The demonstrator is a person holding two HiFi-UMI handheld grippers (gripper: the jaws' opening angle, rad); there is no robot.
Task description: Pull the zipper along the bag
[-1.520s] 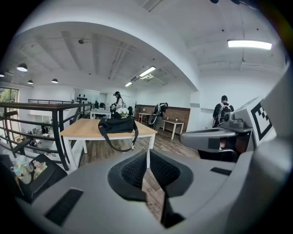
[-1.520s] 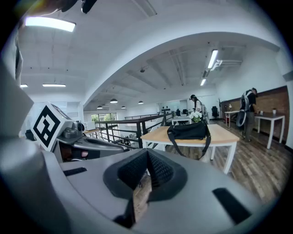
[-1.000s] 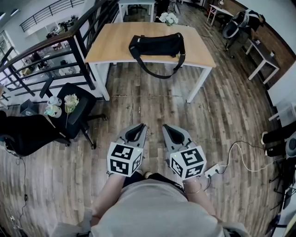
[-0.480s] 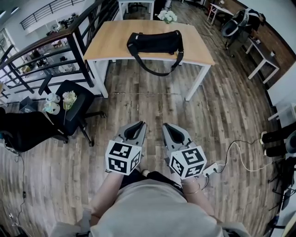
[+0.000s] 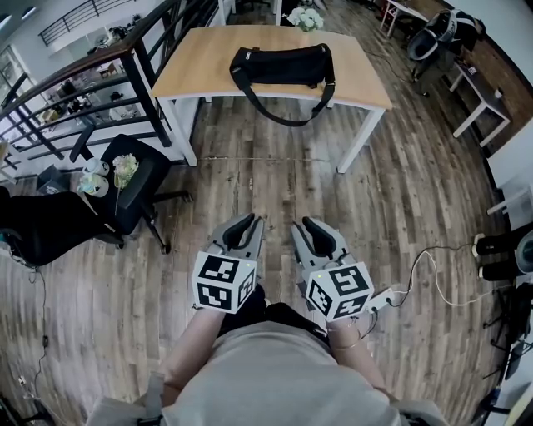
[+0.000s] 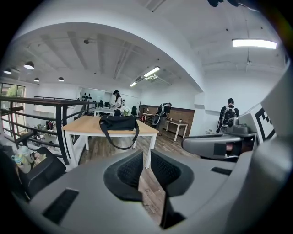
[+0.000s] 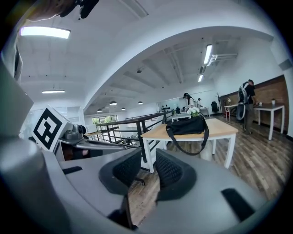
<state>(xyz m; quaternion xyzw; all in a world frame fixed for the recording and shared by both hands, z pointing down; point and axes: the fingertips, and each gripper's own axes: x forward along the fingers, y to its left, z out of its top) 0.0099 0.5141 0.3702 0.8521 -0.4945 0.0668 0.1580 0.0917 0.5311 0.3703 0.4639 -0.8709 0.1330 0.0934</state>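
Observation:
A black bag (image 5: 281, 65) with a long strap hanging over the edge lies on a wooden table (image 5: 200, 79) far ahead, across the wood floor. It also shows in the left gripper view as the bag (image 6: 118, 122) and in the right gripper view as the bag (image 7: 187, 125). Both grippers are held close to the person's body, far from the bag. My left gripper (image 5: 243, 231) (image 6: 145, 153) is shut with nothing in it. My right gripper (image 5: 315, 235) (image 7: 149, 153) has just been opening its jaws and stands open, holding nothing.
A black office chair (image 5: 133, 187) carrying cups and flowers stands left of the path, beside a dark railing (image 5: 100, 83). A power strip with a cable (image 5: 383, 301) lies on the floor at my right. White flowers (image 5: 305, 17) sit behind the bag. More tables (image 5: 475, 96) stand at the far right.
The right gripper's jaws have spread apart. The bag and table sit a little higher in the head view. Both grippers stay low in front of the person.

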